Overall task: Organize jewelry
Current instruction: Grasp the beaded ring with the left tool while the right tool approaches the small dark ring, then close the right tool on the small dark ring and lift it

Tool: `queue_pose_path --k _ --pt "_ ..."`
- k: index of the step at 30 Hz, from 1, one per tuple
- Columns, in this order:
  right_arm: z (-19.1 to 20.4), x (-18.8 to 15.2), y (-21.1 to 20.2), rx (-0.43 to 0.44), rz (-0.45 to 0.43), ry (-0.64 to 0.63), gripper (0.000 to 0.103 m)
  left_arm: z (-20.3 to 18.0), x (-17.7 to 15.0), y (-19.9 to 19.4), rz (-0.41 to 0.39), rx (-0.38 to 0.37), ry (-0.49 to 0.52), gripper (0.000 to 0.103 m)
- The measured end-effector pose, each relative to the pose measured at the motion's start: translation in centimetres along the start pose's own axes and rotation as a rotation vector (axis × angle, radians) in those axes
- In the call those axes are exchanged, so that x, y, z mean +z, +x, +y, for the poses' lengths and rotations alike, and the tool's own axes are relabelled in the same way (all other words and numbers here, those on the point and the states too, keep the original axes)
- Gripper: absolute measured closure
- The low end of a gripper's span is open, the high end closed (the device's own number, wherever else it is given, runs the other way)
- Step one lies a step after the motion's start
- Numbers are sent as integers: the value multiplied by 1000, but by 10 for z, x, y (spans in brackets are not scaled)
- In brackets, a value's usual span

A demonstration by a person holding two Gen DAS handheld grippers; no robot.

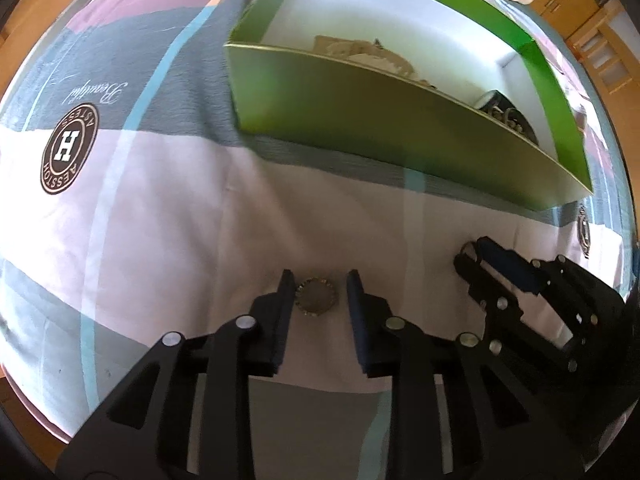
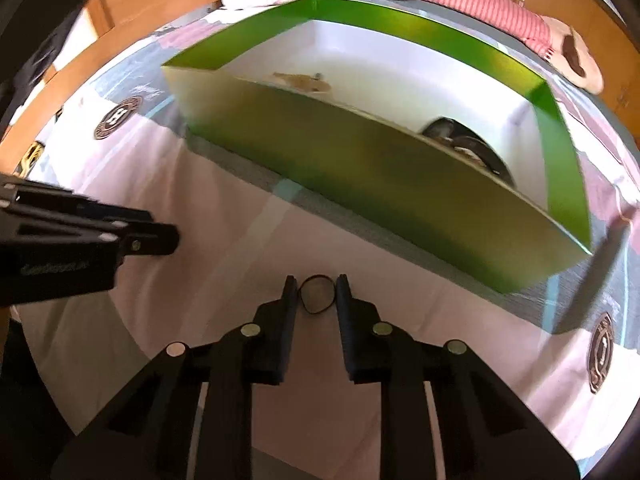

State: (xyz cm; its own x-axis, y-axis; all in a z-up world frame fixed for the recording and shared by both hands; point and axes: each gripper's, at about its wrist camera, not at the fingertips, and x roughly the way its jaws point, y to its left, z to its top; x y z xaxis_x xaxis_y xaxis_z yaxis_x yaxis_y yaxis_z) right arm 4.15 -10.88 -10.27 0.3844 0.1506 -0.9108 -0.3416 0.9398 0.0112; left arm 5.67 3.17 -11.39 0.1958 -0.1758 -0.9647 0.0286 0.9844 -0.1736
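A green box (image 1: 384, 128) with a white inside lies on the patterned bedsheet and holds pale jewelry and a dark bracelet (image 1: 506, 114). It also shows in the right wrist view (image 2: 360, 168). My left gripper (image 1: 320, 294) is open, its fingers on either side of a beaded ring-shaped bracelet (image 1: 318, 296) lying on the sheet. My right gripper (image 2: 316, 294) has closed on a thin dark ring (image 2: 317, 295), which bends between the fingers. The right gripper also appears in the left wrist view (image 1: 496, 264), and the left gripper in the right wrist view (image 2: 152, 236).
The sheet carries round brown logos (image 1: 69, 149). A wooden bed frame (image 2: 132, 4) borders it. A pink striped cloth (image 2: 484, 4) and a pale slipper (image 2: 576, 60) lie behind the box.
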Motion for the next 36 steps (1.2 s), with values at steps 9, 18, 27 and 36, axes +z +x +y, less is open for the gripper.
queue_pose_path --k 9,18,27,36 --pt "13 -1 -3 5 -23 -46 63 -9 3 -1 -8 53 44 53" --pt "9 -3 0 -7 -10 -19 64 -34 5 20 -13 128 83 60" --pt "4 -3 -4 -31 -12 -16 75 -54 6 24 -55 136 117 80" --pt "-6 -2 -9 -37 -17 25 75 -23 18 13 -46 43 45 82"
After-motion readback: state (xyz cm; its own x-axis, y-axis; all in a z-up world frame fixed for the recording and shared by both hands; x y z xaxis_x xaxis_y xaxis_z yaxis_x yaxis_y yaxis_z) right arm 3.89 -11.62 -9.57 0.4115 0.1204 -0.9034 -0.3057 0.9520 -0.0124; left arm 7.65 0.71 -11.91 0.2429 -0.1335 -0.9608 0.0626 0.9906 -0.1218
